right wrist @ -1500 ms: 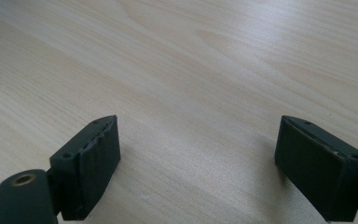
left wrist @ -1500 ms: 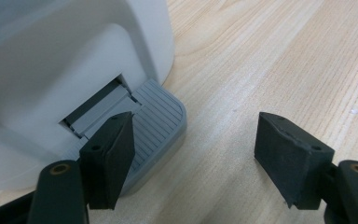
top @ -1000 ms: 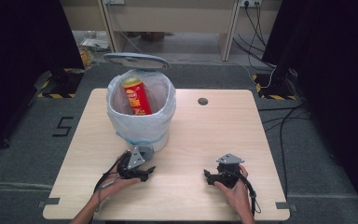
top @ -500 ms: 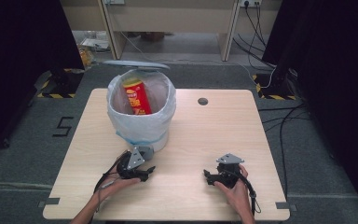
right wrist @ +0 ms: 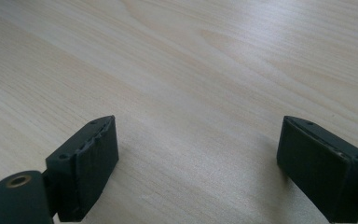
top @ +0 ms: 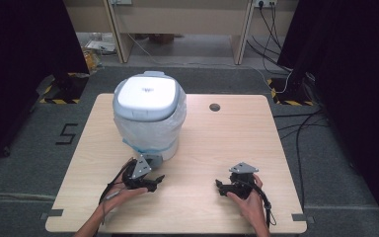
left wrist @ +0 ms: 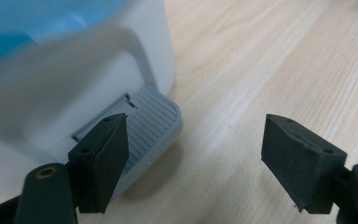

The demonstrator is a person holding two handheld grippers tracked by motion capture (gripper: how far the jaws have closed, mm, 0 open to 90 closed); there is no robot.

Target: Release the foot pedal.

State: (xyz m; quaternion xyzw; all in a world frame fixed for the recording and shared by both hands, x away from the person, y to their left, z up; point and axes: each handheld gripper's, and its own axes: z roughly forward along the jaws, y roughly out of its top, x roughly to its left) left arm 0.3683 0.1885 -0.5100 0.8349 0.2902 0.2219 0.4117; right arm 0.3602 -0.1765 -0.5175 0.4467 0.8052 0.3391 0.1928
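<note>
We see a white plastic pedal bin (top: pixel 149 116), lid down, ribbed grey pedal (left wrist: pixel 150 123) beside our wide left gripper (left wrist: pixel 193 156), right gripper (right wrist: pixel 198 170) wide over pale woodgrain table (top: pixel 237 133)

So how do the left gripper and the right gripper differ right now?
The left gripper sits against the bin's grey pedal; the right gripper sits apart on bare table. The left points toward the bin, the right sideways toward the left one. Both are open, holding nothing.
</note>
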